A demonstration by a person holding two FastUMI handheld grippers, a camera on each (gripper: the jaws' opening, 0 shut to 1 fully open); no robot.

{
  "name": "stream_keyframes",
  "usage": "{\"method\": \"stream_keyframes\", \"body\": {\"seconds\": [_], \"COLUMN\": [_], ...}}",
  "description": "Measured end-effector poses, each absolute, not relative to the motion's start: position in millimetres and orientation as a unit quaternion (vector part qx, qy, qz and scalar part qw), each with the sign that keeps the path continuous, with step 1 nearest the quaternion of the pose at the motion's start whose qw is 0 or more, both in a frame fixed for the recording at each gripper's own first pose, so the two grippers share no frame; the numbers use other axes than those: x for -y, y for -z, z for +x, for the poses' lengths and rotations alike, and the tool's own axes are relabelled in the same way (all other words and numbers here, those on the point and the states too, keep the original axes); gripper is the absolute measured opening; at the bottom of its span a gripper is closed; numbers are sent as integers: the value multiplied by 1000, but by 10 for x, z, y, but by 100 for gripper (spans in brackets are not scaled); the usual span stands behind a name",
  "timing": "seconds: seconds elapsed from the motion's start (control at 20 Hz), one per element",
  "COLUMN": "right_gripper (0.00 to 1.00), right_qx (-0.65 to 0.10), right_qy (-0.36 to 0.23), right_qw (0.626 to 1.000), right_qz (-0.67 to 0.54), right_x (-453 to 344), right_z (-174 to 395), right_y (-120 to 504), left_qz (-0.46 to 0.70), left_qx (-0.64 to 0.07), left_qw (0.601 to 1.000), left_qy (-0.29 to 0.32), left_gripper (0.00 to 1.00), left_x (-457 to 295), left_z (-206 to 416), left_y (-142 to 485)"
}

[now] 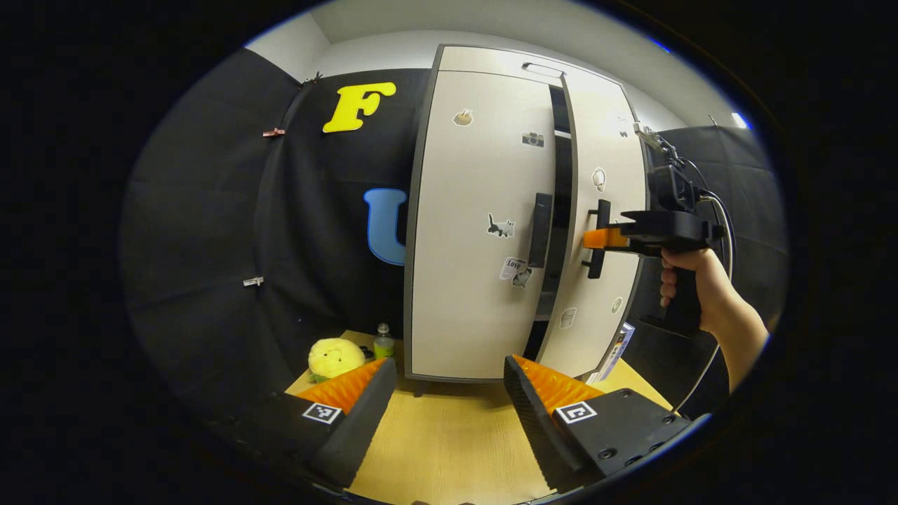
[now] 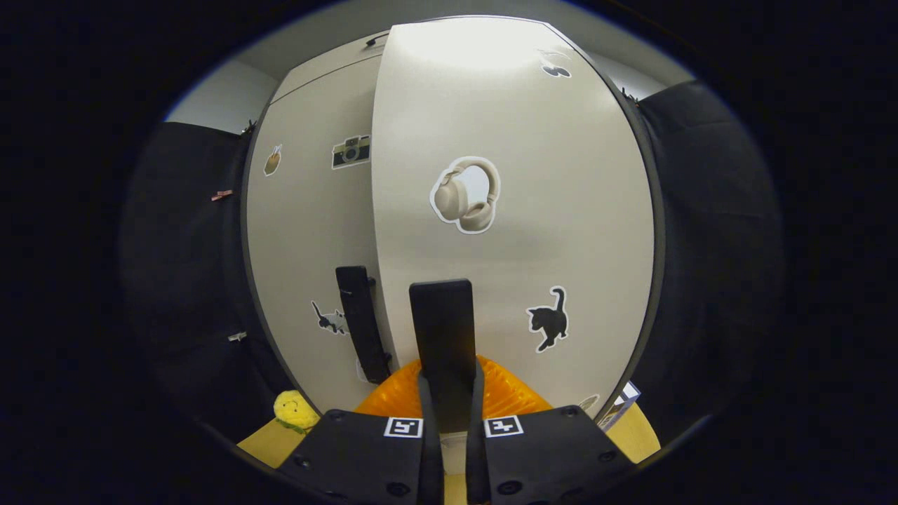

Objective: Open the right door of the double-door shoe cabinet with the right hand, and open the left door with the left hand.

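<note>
Standing on the tabletop (image 1: 449, 449): one double-door shoe cabinet (image 1: 491, 63), pale doors, dark frame.

Right door (image 2: 519, 210): ajar, swung out from the frame, a dark gap showing between it and the left door in the left gripper view. Stickers on its face include headphones (image 2: 466, 194) and a black cat (image 2: 548, 319). Its dark vertical handle (image 2: 445, 337) sits between the fingers of the right claw (image 2: 449, 393), both fingers pressing its sides. In the left gripper view the same claw (image 1: 605, 238) is seen at the handle (image 1: 598, 238), held by a person's hand (image 1: 691, 284).

Left door (image 1: 484, 231): flush with the frame, closed. Its handle (image 1: 540, 230) is untouched. Stickers include a camera (image 1: 532, 139) and a small cat (image 1: 501, 226).

Left claw (image 1: 449, 382): fingers spread wide apart, nothing between them, held low over the tabletop, well apart from the cabinet front.

Other items on the tabletop: a yellow plush toy (image 1: 335, 356) and a small bottle (image 1: 383, 342), both left of the cabinet; a box (image 1: 616, 351) leaning at its right side.
</note>
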State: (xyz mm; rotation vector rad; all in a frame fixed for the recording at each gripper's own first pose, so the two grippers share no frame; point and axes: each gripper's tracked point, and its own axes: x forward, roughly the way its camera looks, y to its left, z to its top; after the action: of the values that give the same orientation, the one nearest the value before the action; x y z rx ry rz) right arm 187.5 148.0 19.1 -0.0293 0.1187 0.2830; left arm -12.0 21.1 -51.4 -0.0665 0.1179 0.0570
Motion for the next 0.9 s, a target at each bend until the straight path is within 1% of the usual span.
{"method": "stream_keyframes", "body": {"seconds": [0.25, 0.5, 0.75, 0.9], "right_gripper": [16, 17, 17, 16], "right_qx": [-58, -56, -51, -51], "right_qy": [-165, -176, -175, -164], "right_qw": [984, 983, 983, 985], "right_qz": [-17, -15, -14, -13], "right_x": [-1395, -1315, -1207, -1145], "right_z": [1729, 1634, 1556, 1528], "right_y": [-213, -232, -269, -285], "left_qz": [-27, -19, -33, -33], "left_qx": [-50, -48, -53, -55], "left_qw": [998, 998, 998, 997], "left_qy": [-25, -21, -29, -31], "left_gripper": [95, 95, 95, 95], "left_x": [-6, 186, 239, 244], "left_z": [-65, -47, -47, -33], "left_y": [394, 358, 411, 434]}}
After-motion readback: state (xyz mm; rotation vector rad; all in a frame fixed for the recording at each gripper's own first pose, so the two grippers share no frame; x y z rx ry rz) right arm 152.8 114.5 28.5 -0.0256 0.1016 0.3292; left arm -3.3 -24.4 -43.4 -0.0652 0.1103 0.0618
